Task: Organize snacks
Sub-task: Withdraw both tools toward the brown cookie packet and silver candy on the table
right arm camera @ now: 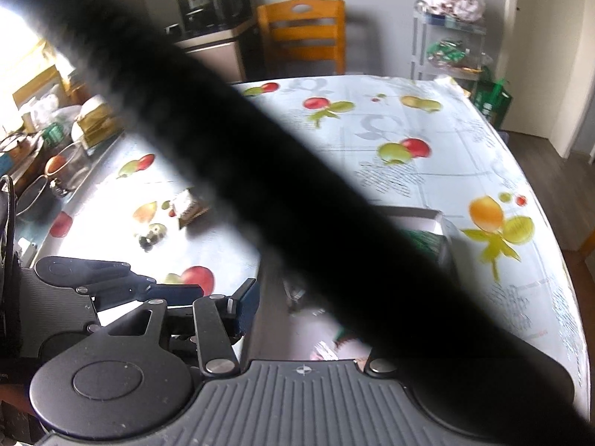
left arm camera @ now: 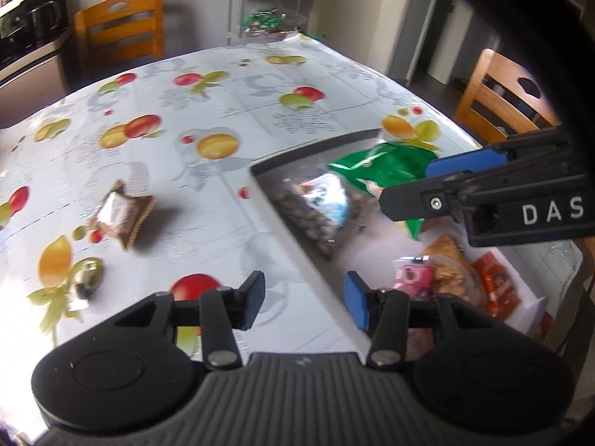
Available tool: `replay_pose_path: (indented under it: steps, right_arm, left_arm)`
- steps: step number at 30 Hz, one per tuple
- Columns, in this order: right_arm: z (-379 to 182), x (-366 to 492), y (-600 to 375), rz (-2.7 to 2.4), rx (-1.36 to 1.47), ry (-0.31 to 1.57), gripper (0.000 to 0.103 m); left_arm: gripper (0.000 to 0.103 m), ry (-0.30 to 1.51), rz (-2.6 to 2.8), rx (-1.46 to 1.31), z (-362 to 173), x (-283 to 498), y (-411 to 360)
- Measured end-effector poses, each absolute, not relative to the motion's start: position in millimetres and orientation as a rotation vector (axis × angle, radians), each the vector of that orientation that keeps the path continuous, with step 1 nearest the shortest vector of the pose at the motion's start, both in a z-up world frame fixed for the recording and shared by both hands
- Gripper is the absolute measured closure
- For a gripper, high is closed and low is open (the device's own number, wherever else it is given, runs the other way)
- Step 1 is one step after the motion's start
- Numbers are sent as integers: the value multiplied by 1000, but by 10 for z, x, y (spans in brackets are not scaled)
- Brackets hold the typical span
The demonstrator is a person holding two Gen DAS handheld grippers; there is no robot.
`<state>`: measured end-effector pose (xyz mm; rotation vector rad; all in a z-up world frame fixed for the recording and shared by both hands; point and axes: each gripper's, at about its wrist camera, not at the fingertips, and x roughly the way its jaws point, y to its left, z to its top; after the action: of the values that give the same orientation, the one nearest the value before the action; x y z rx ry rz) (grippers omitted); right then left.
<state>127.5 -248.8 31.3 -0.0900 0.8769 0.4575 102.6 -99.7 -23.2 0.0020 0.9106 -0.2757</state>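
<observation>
A grey box on the fruit-print tablecloth holds several snacks: a green bag, a clear bag of dark pieces, a pink packet and orange packets. A biscuit packet and a small foil-wrapped sweet lie loose on the cloth to the left. My left gripper is open and empty over the box's near left wall. My right gripper reaches in from the right over the box, fingers close together, nothing seen between them. In the right wrist view a black cable hides the right finger and most of the box.
Wooden chairs stand at the far side and at the right. A shelf rack with bags stands behind the table. A counter with kitchenware runs along the table's left. The table's right edge drops to the floor.
</observation>
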Motion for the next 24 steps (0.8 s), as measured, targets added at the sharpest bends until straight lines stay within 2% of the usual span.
replay_pose_path:
  steps: [24]
  right_arm:
    - [239,1622,-1558,633,-203,891,42]
  left_arm:
    - [57,917,5,-90,-356,1041,23]
